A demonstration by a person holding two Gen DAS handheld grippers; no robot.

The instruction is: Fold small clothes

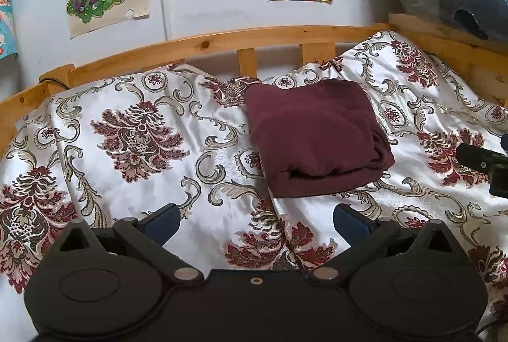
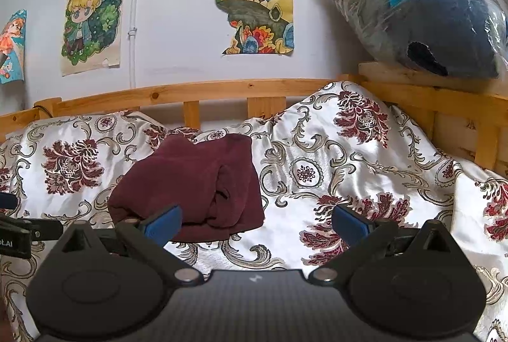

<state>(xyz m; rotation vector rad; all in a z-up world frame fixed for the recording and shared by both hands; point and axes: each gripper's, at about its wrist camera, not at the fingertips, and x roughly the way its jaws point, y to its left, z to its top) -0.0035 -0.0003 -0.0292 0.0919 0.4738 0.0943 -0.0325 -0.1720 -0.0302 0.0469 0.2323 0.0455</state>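
Maroon garment (image 1: 314, 138) already folded square on bed (image 1: 133, 183) at 12 o'clock; both tongs (image 1: 255, 223) (image 2: 255, 223) spread, empty.

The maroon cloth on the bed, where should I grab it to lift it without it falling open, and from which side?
Probably grip the maroon cloth at its near edge, where the folded layers stack and show as a rolled lip, coming in low from the front. Pinching all layers there should keep the bundle together. The left gripper is open and faces that edge; the right gripper, also open, sits off to the cloth's right.
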